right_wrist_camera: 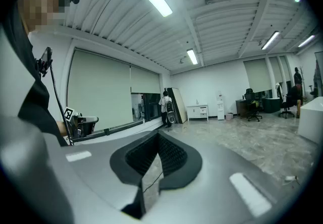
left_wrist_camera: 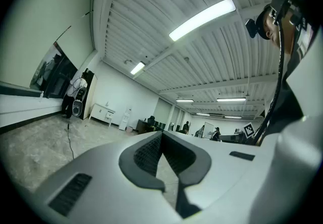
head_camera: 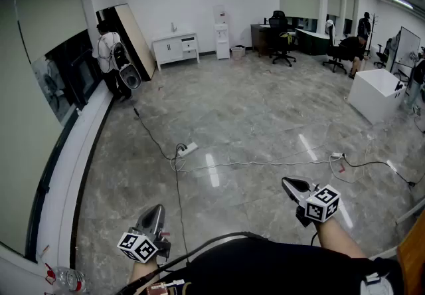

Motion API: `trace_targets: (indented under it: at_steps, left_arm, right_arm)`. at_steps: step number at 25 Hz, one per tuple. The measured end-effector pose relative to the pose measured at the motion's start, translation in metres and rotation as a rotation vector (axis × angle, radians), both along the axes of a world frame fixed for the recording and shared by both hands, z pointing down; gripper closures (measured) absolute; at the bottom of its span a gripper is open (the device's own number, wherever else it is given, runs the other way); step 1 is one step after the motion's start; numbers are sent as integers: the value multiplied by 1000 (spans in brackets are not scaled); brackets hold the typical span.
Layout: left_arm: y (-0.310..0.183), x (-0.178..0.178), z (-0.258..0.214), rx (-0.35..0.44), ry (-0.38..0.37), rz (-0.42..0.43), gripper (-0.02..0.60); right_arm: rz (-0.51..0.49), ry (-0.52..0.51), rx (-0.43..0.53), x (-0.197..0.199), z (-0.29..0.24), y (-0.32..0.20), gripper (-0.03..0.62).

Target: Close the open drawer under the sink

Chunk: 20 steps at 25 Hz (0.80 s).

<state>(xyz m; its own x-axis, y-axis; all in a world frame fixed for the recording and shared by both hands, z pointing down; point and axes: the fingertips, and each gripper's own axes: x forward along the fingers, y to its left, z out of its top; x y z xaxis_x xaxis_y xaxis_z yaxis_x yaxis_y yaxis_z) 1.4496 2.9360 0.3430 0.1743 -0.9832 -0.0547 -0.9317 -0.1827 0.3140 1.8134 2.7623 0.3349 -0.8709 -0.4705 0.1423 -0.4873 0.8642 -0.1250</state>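
Room: large open office with a polished grey stone floor (head_camera: 265, 114).
Floor hazards: a power strip (head_camera: 188, 149) and a white cable (head_camera: 265, 163) lie across the way ahead; a dark cable (head_camera: 149, 131) runs off to the left.
Far wall: white cabinet (head_camera: 175, 48) and water dispenser (head_camera: 221, 31); a person with a backpack (head_camera: 111, 54) stands at the left, well apart from both grippers.
Task object: no sink and no open drawer show in any of the 3 views, so their place cannot be told.
Left gripper (head_camera: 157, 212): held low by the body, pads pressed together, nothing between them.
Right gripper (head_camera: 290, 185): held low on the other side, pads pressed together, empty.
Stage: judged not begun; search and approach are pending.
Recommended method: find the sink first and step clear of the cables. Set 1 closed gripper against the middle of the drawer front and push straight in, steadily, until flush. Off-centre pressure risks skewing the drawer.
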Motion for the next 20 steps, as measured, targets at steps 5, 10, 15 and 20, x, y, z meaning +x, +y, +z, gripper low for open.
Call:
trace_targets:
  at_steps: [5, 10, 15, 20]
  left_arm:
    - [-3, 6, -2, -2, -2, 17, 583]
    - [-8, 9, -2, -2, 1, 30, 583]
    - [-9, 12, 2, -7, 5, 34, 583]
    - [-10, 9, 6, -9, 13, 32, 583]
  right_arm:
    - [5, 5, 0, 3, 0, 1, 595]
    - [11, 4, -5, 7, 0, 0, 595]
    - [32, -4, -24, 13, 3, -3, 594]
    - [41, -24, -33, 11, 2, -7, 594]
